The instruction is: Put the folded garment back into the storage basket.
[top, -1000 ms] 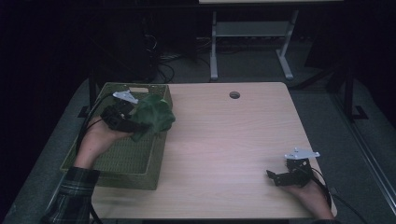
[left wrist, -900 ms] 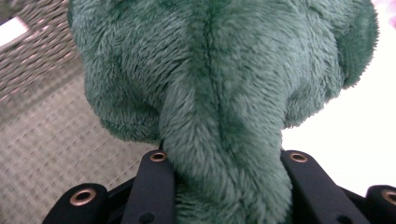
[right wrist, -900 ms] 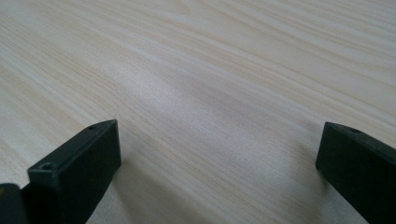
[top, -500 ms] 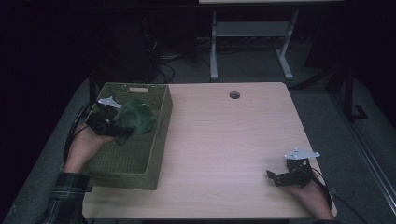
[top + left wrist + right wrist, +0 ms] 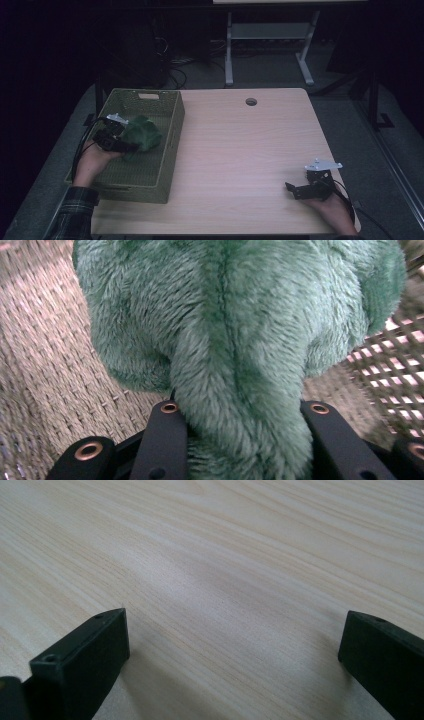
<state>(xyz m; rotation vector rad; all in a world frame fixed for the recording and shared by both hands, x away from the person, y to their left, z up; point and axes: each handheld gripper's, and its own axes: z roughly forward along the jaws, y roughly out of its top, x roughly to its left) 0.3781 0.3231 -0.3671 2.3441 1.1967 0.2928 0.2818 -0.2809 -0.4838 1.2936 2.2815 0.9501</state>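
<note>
**Green plush toy pinched over the woven basket**

The left hand-held gripper (image 5: 131,147) sits inside the olive woven basket (image 5: 172,135) at the left of the counter (image 5: 250,150), its jaws clamped on a green plush toy (image 5: 141,135); in the high view the toy bulges out from the jaw tips toward the basket's right wall, so it lies just beyond and to the right of the hand that carries it; the black cable loops off the basket's left rim; a plaid sleeve (image 5: 75,212) comes in from the bottom edge.

In the left gripper view the plush toy (image 5: 235,340) crowds the frame; a fold of its fur runs down between the two black jaws of the left hand-held gripper (image 5: 245,412), which press on it from either side; the woven floor of the basket (image 5: 45,365) shows behind it to the left, and the open weave of a basket wall to the right; whether the toy touches the floor of the basket cannot be told.

The right hand-held gripper (image 5: 295,189) rests low at the counter's near right corner, well apart from the basket; in the right gripper view its jaws stand spread (image 5: 235,640) with bare pale wood (image 5: 225,555) between them; a round cable hole (image 5: 251,101) marks the counter's far edge.
</note>
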